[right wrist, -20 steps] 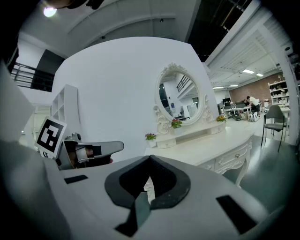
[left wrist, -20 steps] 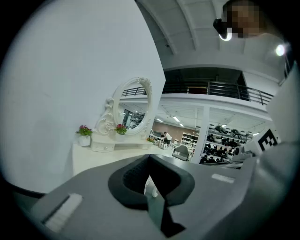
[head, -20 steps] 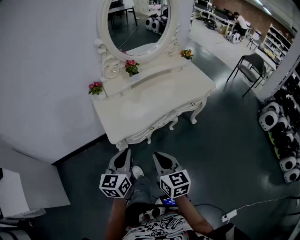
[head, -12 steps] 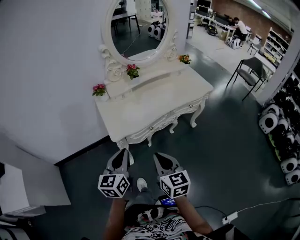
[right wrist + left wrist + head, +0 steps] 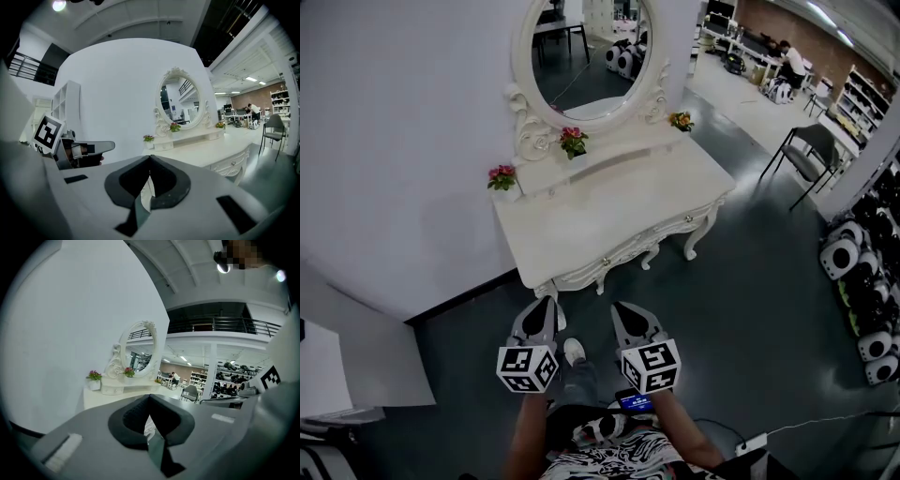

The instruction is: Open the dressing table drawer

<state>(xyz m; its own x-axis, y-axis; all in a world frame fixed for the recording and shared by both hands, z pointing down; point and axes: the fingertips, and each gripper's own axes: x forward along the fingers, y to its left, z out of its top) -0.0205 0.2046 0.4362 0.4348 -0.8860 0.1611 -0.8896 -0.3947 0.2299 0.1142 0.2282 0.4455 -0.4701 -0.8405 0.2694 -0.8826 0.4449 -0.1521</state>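
The white dressing table (image 5: 609, 202) stands against the wall under an oval mirror (image 5: 591, 47). Its front drawers (image 5: 623, 248) are closed, with small knobs (image 5: 605, 261) showing. In the right gripper view a drawer knob (image 5: 233, 163) appears at the right. My left gripper (image 5: 547, 303) and right gripper (image 5: 618, 308) hover side by side over the floor, short of the table's front and apart from it. Both point toward the table. The left gripper (image 5: 149, 397) has its jaws met at the tips and holds nothing. The right gripper (image 5: 150, 157) is likewise shut and empty.
Three small flower pots (image 5: 502, 176) (image 5: 574, 141) (image 5: 681, 120) sit on the table's rear shelf. A grey chair (image 5: 806, 150) stands at the right, with white rounded machines (image 5: 853, 253) beyond it. A white cabinet (image 5: 333, 375) is at the lower left. A cable (image 5: 806, 422) lies on the floor.
The table and mirror have drifted slightly right and down in the head view, and the person's foot has shifted. Both grippers keep the same pose, shut.
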